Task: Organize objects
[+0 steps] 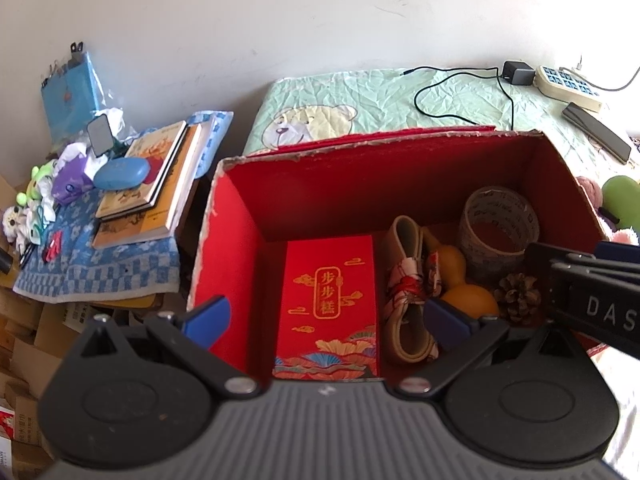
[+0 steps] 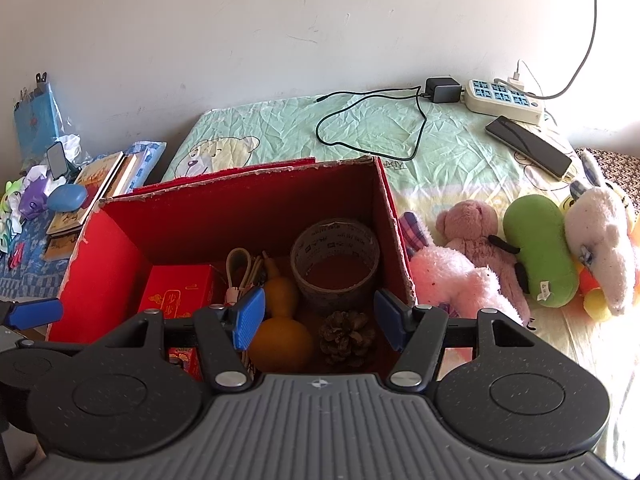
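Both tongs hang released and empty over my red box (image 1: 236,216): left gripper (image 1: 326,320) above the red envelope (image 1: 328,304), right gripper (image 2: 320,320) above the gourd (image 2: 280,320) and pine cone (image 2: 346,336). Left of the box I see stacked books (image 1: 156,184) on a blue cloth (image 1: 80,256). Inside, left to right: envelope, fabric strap (image 1: 408,292), gourd, pine cone, with the tape roll (image 2: 335,264) farther back. Right of the box, plush toys (image 2: 532,252) lie on the bed sheet (image 2: 360,132).
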`<state>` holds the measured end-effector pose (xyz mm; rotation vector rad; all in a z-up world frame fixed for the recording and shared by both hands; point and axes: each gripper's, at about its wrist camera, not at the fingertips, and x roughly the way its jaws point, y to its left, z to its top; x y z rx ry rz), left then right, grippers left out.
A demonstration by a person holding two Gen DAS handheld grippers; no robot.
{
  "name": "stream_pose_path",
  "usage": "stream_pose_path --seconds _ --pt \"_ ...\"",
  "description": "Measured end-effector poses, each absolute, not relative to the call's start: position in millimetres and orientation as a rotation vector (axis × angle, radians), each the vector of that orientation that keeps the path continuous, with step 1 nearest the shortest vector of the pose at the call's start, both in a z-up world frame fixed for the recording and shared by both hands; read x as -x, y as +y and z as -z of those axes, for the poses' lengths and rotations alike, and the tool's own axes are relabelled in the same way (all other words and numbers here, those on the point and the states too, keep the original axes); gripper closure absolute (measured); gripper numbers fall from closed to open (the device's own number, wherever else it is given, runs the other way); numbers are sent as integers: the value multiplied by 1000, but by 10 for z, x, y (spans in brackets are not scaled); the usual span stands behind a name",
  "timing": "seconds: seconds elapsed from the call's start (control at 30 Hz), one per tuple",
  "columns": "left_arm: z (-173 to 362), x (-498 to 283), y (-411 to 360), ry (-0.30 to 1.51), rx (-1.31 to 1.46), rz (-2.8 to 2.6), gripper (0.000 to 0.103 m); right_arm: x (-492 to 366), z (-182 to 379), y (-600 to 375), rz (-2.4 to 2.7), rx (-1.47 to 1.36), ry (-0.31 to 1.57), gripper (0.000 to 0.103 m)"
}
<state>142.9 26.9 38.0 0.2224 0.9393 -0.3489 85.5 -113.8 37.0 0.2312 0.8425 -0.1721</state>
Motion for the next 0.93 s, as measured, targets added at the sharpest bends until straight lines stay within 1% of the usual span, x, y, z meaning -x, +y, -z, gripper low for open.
stream_pose_path --seconds 0.63,0.93 --pt "-267 -1518 160 970 -210 379 0 -905 -311 -1214 162 -247 853 39" --pt "-280 -1536 155 941 -211 379 4 -940 -309 -1225 157 -252 844 39"
